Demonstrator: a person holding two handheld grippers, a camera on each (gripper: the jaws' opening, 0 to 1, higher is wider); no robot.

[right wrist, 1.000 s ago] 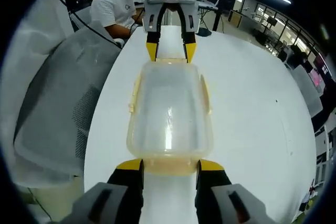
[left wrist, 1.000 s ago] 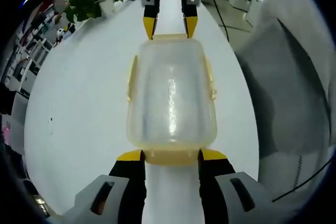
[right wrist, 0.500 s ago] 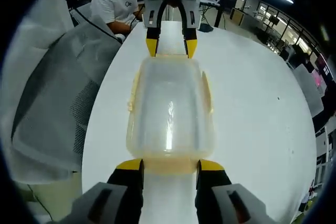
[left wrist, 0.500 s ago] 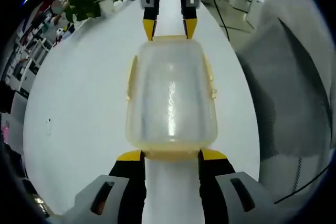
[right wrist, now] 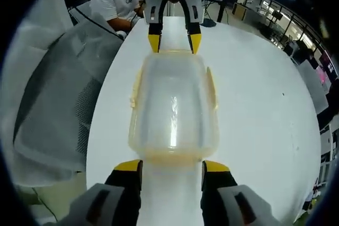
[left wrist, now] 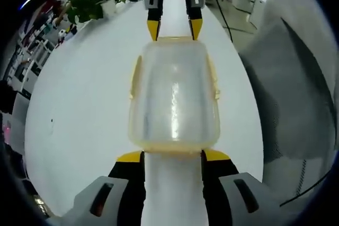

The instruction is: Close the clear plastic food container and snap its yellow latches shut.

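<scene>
My left claw (left wrist: 172, 155) and right claw (right wrist: 172, 165), jaws apart, bracket the clear food container (left wrist: 174, 96) at 6 and 12 o'clock on the white worktop (left wrist: 79, 109).

Views face each other from opposite ends of container (left wrist: 174, 96) (right wrist: 174, 107), close, looking down; both share it and table (left wrist: 79, 104) (right wrist: 254, 104).

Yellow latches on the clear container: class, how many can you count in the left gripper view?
4: one latch on the left long side, one on the right long side, one at the far end and one at the near end.
</scene>
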